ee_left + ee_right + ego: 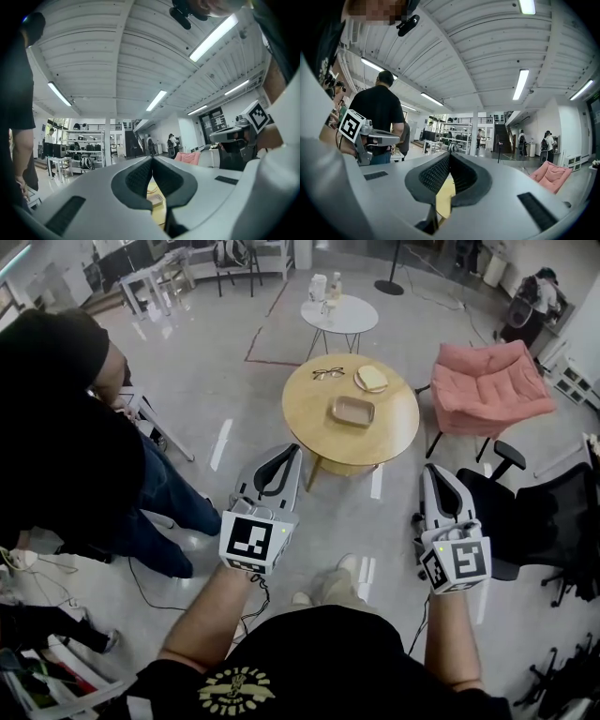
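My left gripper (288,457) is held in the air short of a round wooden table (305,409), its jaws closed tip to tip with nothing between them. My right gripper (432,474) hangs level with it to the right, near the table's right edge, shut and empty too. On the table lie a shallow tan tray (352,411), a plate with a pale flat item (371,379) and a pair of glasses (328,373). In the left gripper view the left gripper (152,159) has its pads meeting, and the tray (155,198) shows below them. The right gripper (449,155) is likewise closed.
A person in black (66,427) stands close at the left. A pink armchair (489,381) sits right of the table, with a black office chair (544,521) nearer me. A small white round table (339,313) with bottles stands behind. Cables lie on the floor (141,592) at the left.
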Tool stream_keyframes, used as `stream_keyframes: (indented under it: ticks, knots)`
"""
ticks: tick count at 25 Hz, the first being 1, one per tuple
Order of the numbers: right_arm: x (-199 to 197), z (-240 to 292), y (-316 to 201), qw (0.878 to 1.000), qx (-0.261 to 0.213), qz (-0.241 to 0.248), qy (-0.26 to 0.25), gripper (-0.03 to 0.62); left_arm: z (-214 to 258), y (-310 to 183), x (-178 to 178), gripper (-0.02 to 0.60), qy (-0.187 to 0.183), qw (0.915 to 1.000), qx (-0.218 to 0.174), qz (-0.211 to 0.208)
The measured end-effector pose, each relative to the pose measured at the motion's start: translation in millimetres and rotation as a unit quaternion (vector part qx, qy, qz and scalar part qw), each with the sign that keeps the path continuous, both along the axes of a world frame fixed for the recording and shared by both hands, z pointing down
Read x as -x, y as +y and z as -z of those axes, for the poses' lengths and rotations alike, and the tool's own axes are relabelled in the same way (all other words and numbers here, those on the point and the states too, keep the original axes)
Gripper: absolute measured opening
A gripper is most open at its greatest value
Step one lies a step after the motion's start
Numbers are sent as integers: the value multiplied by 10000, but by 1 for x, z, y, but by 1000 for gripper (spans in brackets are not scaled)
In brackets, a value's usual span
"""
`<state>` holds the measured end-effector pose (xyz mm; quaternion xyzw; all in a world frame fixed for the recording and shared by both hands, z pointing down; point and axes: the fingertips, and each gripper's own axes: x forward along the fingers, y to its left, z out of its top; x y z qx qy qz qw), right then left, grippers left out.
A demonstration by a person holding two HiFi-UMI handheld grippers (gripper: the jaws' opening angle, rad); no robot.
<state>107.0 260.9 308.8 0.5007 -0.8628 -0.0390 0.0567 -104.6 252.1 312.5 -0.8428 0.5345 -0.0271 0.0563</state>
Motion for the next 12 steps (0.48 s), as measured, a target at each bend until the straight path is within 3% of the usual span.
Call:
stream_keyframes:
  ticks: [12]
  knots:
    - [-8,-2,-36,9999,31,116,11,14,-2,-35,-15,17,-4,10000,-1,55]
